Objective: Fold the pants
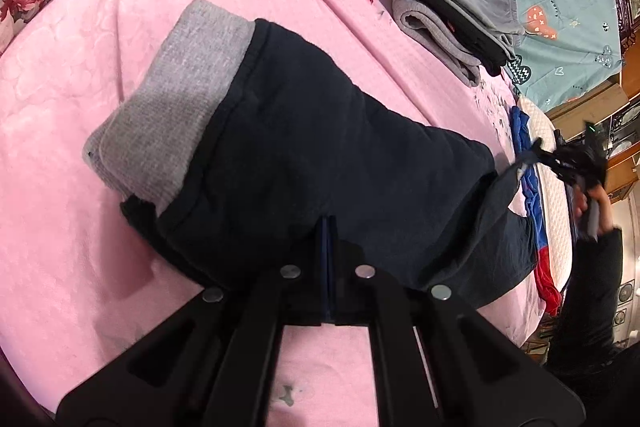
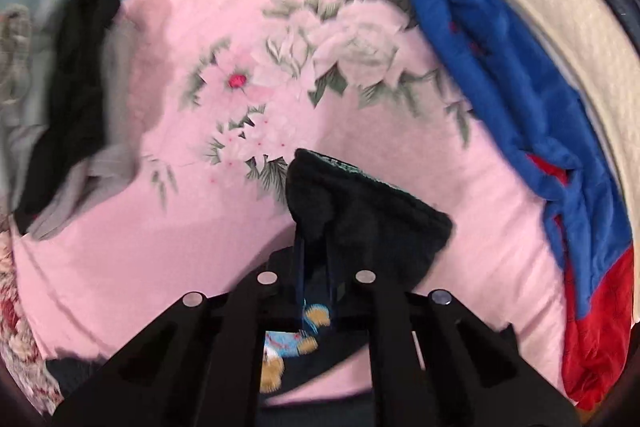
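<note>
Folding is mid-step: dark navy fleece-lined pants (image 1: 320,147) lie on the pink floral bed blanket (image 1: 80,107), left gripper (image 1: 327,247) jaws pinching the near edge, right gripper (image 2: 316,247) jaws pinching a dark corner; next likely needs carrying both corners across together

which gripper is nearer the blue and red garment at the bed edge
Right. The right gripper, shut on a corner of the dark pants, sits beside the blue and red garment; the left gripper grips the pants farther away.
</note>
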### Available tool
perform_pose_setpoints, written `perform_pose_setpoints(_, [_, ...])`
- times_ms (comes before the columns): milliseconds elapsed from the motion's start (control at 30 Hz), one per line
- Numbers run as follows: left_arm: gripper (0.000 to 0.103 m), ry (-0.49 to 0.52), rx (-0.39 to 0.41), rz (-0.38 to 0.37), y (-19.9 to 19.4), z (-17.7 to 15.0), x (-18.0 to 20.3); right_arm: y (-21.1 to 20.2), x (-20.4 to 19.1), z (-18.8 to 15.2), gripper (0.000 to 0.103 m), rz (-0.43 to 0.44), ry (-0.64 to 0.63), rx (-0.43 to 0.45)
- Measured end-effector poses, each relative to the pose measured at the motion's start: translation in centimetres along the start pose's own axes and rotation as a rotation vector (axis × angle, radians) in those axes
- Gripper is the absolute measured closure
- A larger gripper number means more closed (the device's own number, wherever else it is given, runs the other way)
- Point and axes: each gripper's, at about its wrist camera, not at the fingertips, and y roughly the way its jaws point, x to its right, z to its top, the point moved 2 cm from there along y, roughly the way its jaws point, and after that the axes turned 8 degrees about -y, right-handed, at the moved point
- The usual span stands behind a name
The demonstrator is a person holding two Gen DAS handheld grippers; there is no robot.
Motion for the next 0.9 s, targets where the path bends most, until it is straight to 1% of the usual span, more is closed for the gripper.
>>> perform_pose_setpoints(100, [0.100,0.009,-0.015,0.012,0.0,0.1,0.2,-5.5,3.1,-3.1,0.094,0.068,0.012,0.098])
perform_pose_setpoints(133, [0.100,0.021,-0.020,0.024,-0.1,0.2,0.3,-7.4,4.9,-4.4,0.094,0.090,0.024,0.128])
perform_pose_setpoints(200, [0.100,0.045,-0.026,0.042,-0.1,0.2,0.6,-9.4,7.0,-6.1,0.094,0.132,0.066,0.155])
perform_pose_setpoints(233, [0.100,0.067,-0.029,0.059,-0.3,0.2,0.8,-10.3,8.9,-8.6,0.095,0.163,0.098,0.159])
perform_pose_setpoints(267, [0.100,0.078,-0.030,0.070,-0.4,0.1,0.8,-10.4,10.4,-10.7,0.094,0.187,0.126,0.156])
perform_pose_setpoints(300, [0.100,0.087,-0.032,0.083,-0.5,0.1,0.9,-9.7,11.1,-12.3,0.094,0.197,0.143,0.151])
perform_pose_setpoints(333, [0.100,0.093,-0.034,0.097,-0.7,0.0,1.0,-8.7,11.6,-14.8,0.095,0.208,0.170,0.141])
perform_pose_setpoints(433, [0.100,0.092,-0.046,0.112,-0.9,0.2,0.7,-5.6,14.2,-20.1,0.096,0.245,0.249,0.102])
perform_pose_setpoints(500, [0.100,0.088,-0.055,0.115,-0.8,0.5,0.6,-3.9,15.6,-22.3,0.097,0.251,0.289,0.093])
perform_pose_setpoints(533, [0.100,0.092,-0.055,0.124,-0.8,0.4,0.7,-2.8,16.2,-23.0,0.097,0.293,0.316,0.102])
perform_pose_setpoints(567, [0.100,0.104,-0.047,0.145,-0.8,0.3,1.0,-2.7,16.6,-23.3,0.097,0.325,0.331,0.122])
perform_pose_setpoints(600, [0.100,0.120,-0.030,0.174,-0.9,0.0,1.5,-2.9,16.7,-23.5,0.097,0.338,0.326,0.133])
perform_pose_setpoints(633, [0.100,0.142,-0.007,0.207,-1.1,-0.3,1.9,-3.0,16.7,-23.5,0.092,0.340,0.312,0.135])
perform_pose_setpoints(667, [0.100,0.155,0.010,0.232,-1.2,-0.6,2.3,-3.4,16.6,-23.4,0.083,0.339,0.299,0.140])
perform_pose_setpoints(733, [0.100,0.170,0.054,0.286,-1.8,-1.3,3.2,-4.3,16.5,-23.2,0.070,0.309,0.287,0.154])
perform_pose_setpoints(767, [0.100,0.176,0.066,0.300,-2.1,-1.5,3.6,-4.8,16.5,-23.0,0.069,0.272,0.279,0.163])
perform_pose_setpoints(800, [0.100,0.184,0.074,0.304,-2.4,-1.8,4.1,-5.9,16.4,-22.9,0.069,0.207,0.257,0.185])
perform_pose_setpoints(833, [0.100,0.196,0.072,0.296,-2.6,-2.2,4.8,-6.8,16.2,-22.8,0.069,0.172,0.236,0.206])
perform_pose_setpoints(867, [0.100,0.208,0.064,0.288,-2.7,-2.4,5.4,-8.0,15.7,-22.7,0.068,0.141,0.204,0.237])
perform_pose_setpoints(900, [0.100,0.228,0.053,0.279,-2.6,-2.6,6.2,-8.5,15.2,-22.5,0.066,0.137,0.181,0.251])
